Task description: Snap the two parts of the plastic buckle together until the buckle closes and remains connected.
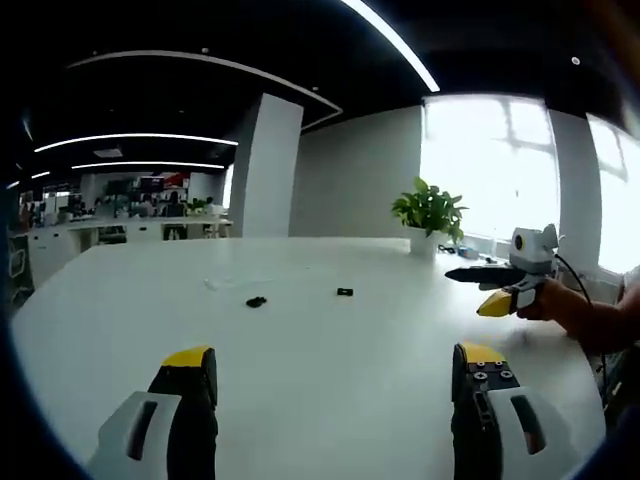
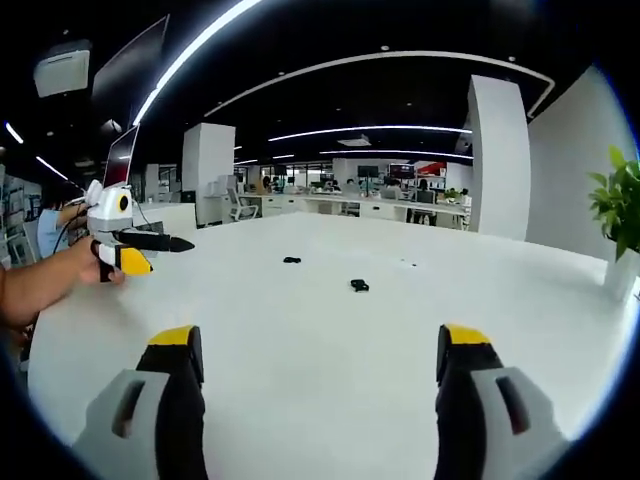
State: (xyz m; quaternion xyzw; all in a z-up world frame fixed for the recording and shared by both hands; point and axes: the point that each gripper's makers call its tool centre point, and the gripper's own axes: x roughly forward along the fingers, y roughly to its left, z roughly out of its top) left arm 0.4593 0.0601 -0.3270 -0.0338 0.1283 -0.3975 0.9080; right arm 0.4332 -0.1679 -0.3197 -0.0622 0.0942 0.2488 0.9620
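Left gripper [image 1: 335, 365] rises from the bottom of the left gripper view with its yellow-tipped jaws spread wide and nothing between them, hovering over the white table [image 1: 330, 340]. Taking the potted plant [image 1: 430, 215] near the table's far edge as the mark, the two black buckle parts lie nearer the camera and out toward the table's middle: one buckle part [image 1: 345, 292] sits closer to the plant, the other buckle part [image 1: 256, 301] farther from it, the two well apart and bare tabletop all around them. On the plant's near side the right gripper [image 1: 480, 290] hangs above the table in a hand [image 1: 545, 300]. Bright windows stand behind the plant, a white pillar farther off. In the right gripper view, the right gripper [image 2: 320, 350] likewise has its jaws wide apart and empty above the table [image 2: 330, 340]. The plant [image 2: 620, 210] shows at the table's edge; one buckle part [image 2: 359, 286] lies nearer it, the other [image 2: 292, 260] beyond, both with open surface around. Farthest from the plant, the left gripper [image 2: 160, 250] is held by a hand [image 2: 95, 265] near the table's opposite edge; whether its jaws are parted there I cannot tell. An open office with ceiling strip lights stretches behind.
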